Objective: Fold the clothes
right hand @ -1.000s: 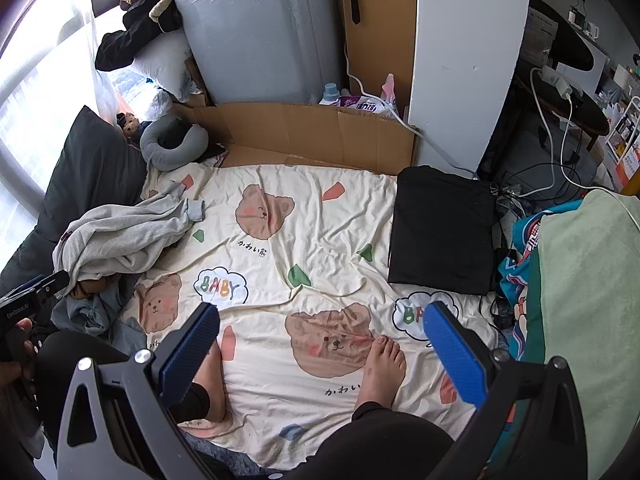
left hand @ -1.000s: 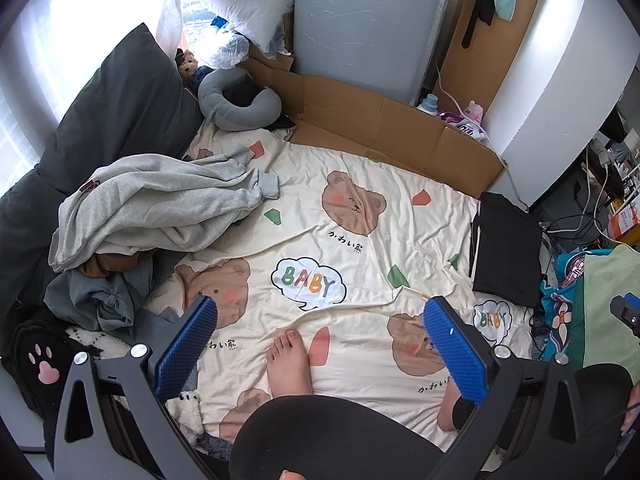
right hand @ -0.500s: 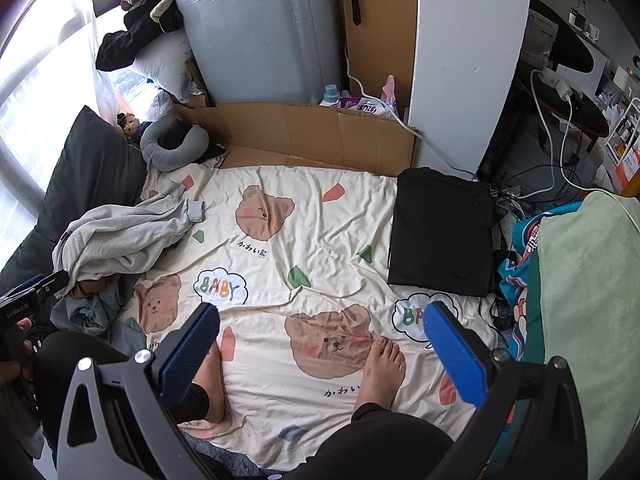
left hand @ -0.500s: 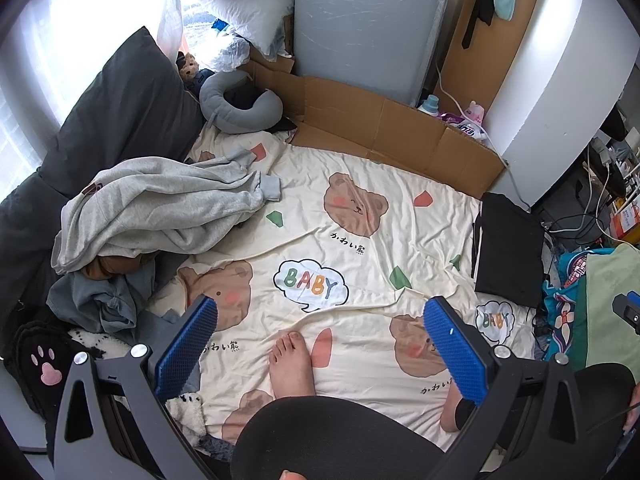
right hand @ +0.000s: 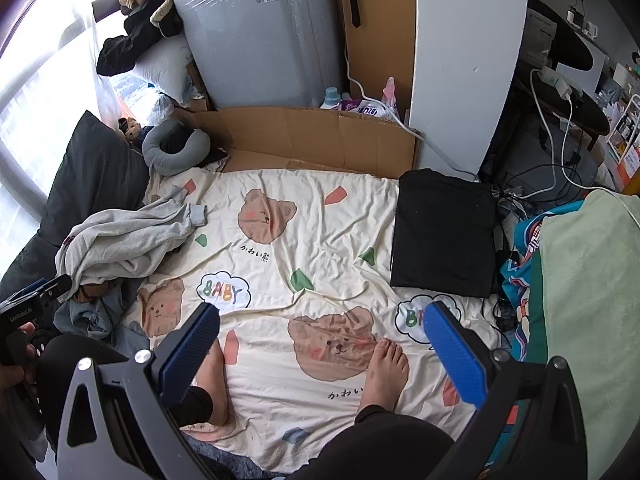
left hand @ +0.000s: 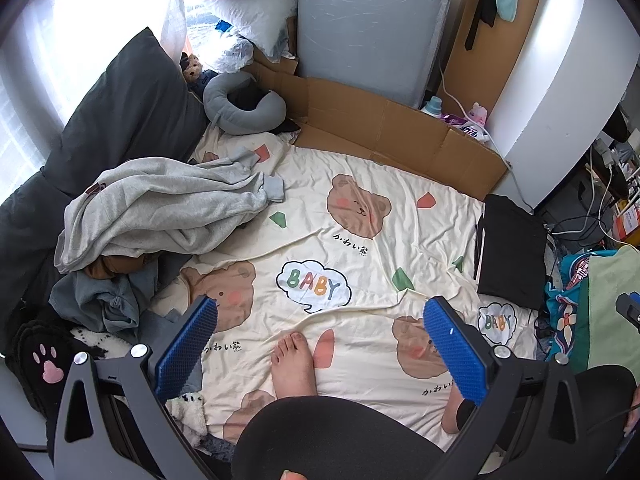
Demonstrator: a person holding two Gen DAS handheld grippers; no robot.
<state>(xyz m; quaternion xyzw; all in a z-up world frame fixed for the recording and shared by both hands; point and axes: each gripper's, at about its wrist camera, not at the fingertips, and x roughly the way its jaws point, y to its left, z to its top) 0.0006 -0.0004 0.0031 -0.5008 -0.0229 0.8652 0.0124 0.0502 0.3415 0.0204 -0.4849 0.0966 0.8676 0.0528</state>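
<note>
A crumpled grey sweatshirt [left hand: 160, 208] [right hand: 124, 240] lies on a heap of clothes at the left edge of the bear-print sheet [left hand: 340, 248] [right hand: 304, 240]. Under it sit a brown garment [left hand: 116, 266] and a blue-grey one [left hand: 100, 300]. A folded black garment [left hand: 512, 252] [right hand: 444, 232] rests flat at the sheet's right edge. My left gripper [left hand: 318, 348] hangs open above the sheet, holding nothing. My right gripper [right hand: 320, 348] is open too, above the person's bare feet [right hand: 384, 372].
A dark pillow [left hand: 132, 116] and grey neck pillow [left hand: 244, 108] lie at the back left. Cardboard [left hand: 384, 132] lines the sheet's far edge before a grey appliance [left hand: 368, 20]. Cables [right hand: 552, 176] and a green blanket [right hand: 588, 300] crowd the right.
The left wrist view has shifted slightly, so the scene sits a little lower and to the right in it. Both grippers stay open; no clothing has moved.
</note>
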